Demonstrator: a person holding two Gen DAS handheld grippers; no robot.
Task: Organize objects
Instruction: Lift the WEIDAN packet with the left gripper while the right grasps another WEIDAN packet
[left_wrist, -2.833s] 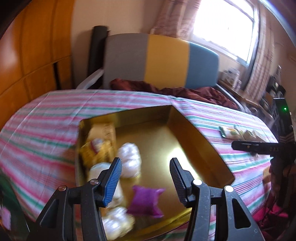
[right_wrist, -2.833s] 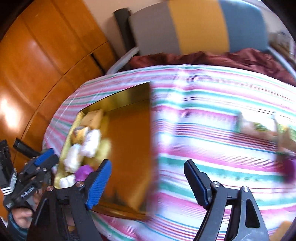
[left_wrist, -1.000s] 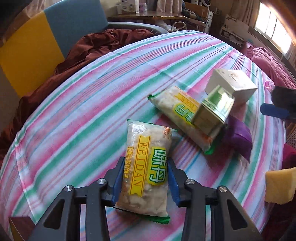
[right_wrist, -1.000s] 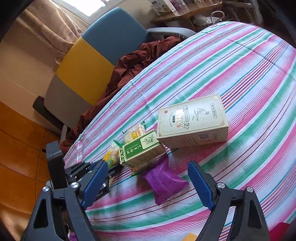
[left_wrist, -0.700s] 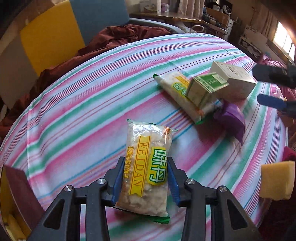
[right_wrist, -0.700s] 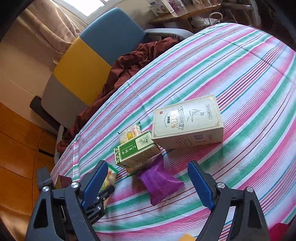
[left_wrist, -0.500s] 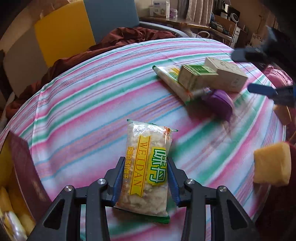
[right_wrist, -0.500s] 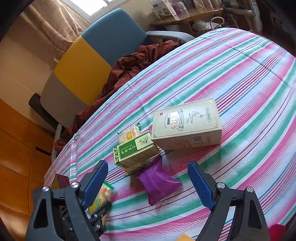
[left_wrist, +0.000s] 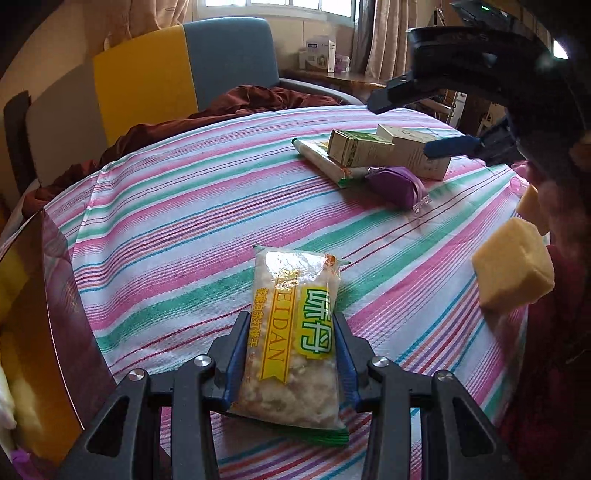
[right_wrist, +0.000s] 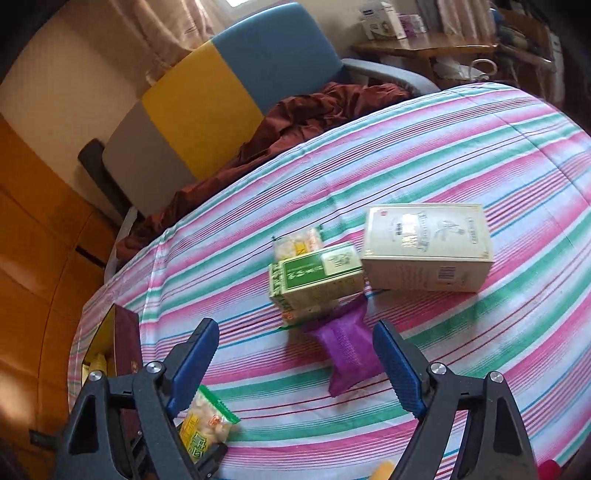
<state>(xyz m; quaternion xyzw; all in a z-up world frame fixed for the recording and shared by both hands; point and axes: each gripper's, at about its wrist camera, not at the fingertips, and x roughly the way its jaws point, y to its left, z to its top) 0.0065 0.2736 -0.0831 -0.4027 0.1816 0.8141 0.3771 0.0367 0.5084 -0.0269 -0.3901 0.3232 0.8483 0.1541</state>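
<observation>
My left gripper (left_wrist: 290, 321) is shut on a clear snack packet (left_wrist: 295, 354) with yellow and green print, held over the striped tablecloth (left_wrist: 166, 229). The same packet (right_wrist: 207, 432) shows at the lower left of the right wrist view. A gold-lined box (left_wrist: 55, 314) with several snacks inside stands at the left. My right gripper (right_wrist: 295, 328) hovers over a purple pouch (right_wrist: 347, 354). Its jaws are closing, and the pouch lies partly between them with no pad touching it. Behind the pouch lie a green box (right_wrist: 317, 273), a cream box (right_wrist: 424, 247) and a second snack packet (right_wrist: 295, 243).
A yellow sponge block (left_wrist: 513, 269) sits near the table's right edge. A grey, yellow and blue chair (left_wrist: 166, 74) with a maroon cloth (left_wrist: 240, 107) stands behind the table. The box's dark outer wall (right_wrist: 125, 332) rises at the left edge. Striped cloth lies bare between the box and the pile.
The left gripper carried the packet leftward, bringing the gold box's edge into view. The right gripper drew nearer the purple pouch and its jaws narrowed a little.
</observation>
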